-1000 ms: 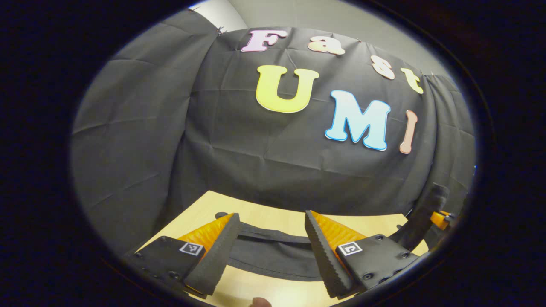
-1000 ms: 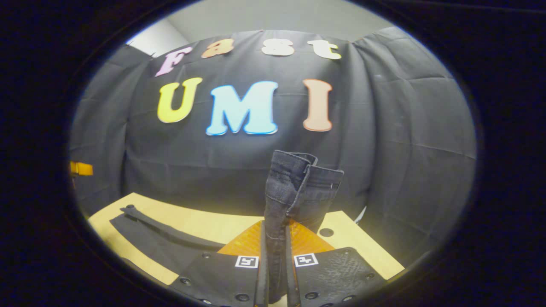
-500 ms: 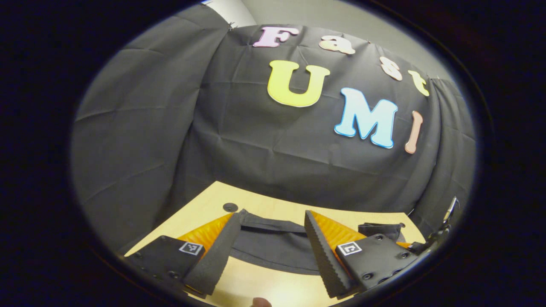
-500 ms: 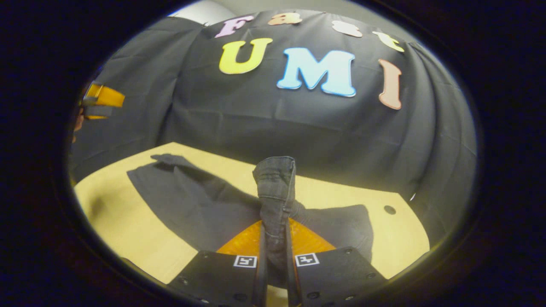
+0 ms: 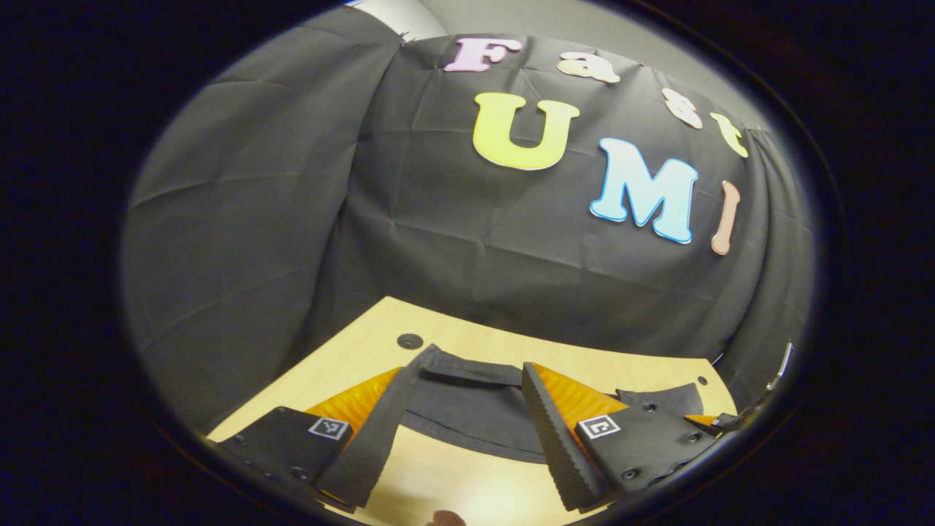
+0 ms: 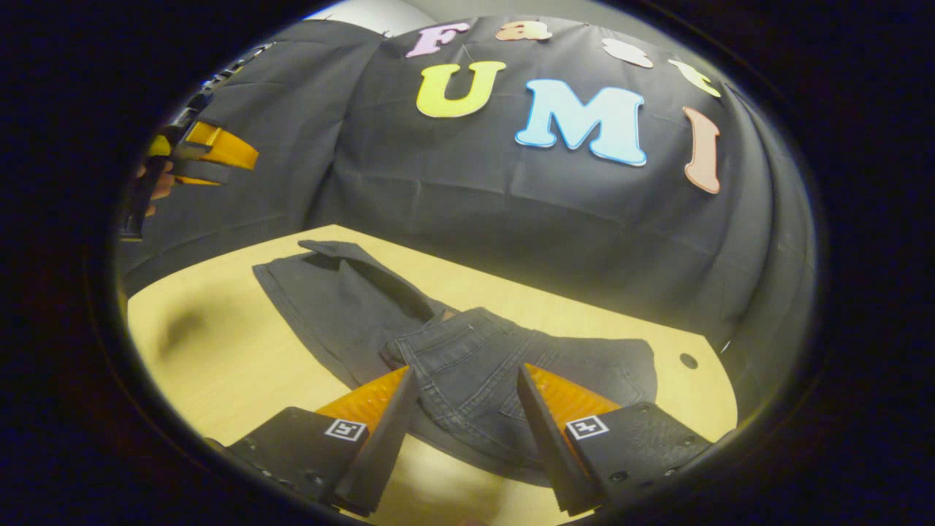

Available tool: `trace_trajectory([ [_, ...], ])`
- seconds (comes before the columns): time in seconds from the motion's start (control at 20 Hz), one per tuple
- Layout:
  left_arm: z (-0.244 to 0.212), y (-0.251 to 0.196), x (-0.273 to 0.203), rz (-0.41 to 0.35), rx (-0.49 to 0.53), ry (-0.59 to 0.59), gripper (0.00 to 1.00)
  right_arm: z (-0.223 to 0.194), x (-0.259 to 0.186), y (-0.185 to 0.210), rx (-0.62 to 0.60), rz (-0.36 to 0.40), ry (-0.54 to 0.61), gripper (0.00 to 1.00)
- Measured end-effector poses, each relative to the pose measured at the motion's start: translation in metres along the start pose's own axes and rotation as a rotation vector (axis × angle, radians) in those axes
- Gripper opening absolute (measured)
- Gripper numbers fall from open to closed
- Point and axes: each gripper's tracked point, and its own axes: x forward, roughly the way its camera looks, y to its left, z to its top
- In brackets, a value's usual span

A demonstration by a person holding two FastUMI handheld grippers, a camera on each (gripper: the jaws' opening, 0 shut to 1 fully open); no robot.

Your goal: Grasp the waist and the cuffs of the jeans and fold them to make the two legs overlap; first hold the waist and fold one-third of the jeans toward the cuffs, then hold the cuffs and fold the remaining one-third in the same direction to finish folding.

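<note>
Dim booth, fisheye bend strong at the rims.
Light falls from above: pale glare on the table [image 5: 467, 486] near the lower edge, a soft shadow blot on its left [image 6: 179, 325]. Edges darken and smear; centre stays sharp.

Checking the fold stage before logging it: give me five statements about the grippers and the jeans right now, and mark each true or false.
1. The right gripper is clamped on the jeans. False: its fingers are spread, with denim lying between them.
2. The waist end lies folded over the legs. True.
3. The left gripper is open. True.
4. The jeans hang in the air. False: they lie on the wooden table.
5. The left gripper grips the cuffs. False: it holds nothing.
</note>
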Motion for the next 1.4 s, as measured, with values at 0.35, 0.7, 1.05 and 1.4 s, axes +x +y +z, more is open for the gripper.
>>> trace_trajectory([
  [0.35, -0.092, 0.076, 0.085, 0.155, -0.703, 0.249, 0.98, 0.052, -0.085, -0.105, 0.111, -0.186, -0.129, 0.85],
  [0.7, -0.138, 0.119, 0.125, 0.245, -0.998, 0.325, 0.92, 0.05, -0.099, -0.134, 0.121, -0.274, -0.096, 0.84],
  [1.05, -0.127, 0.115, 0.164, 0.187, -1.101, 0.297, 0.96, 0.038, -0.082, -0.131, 0.143, -0.275, -0.038, 0.85],
  [1.4, -0.124, 0.107, 0.193, 0.142, -1.105, 0.284, 0.91, 0.037, -0.083, -0.142, 0.179, -0.326, -0.027, 0.86],
])
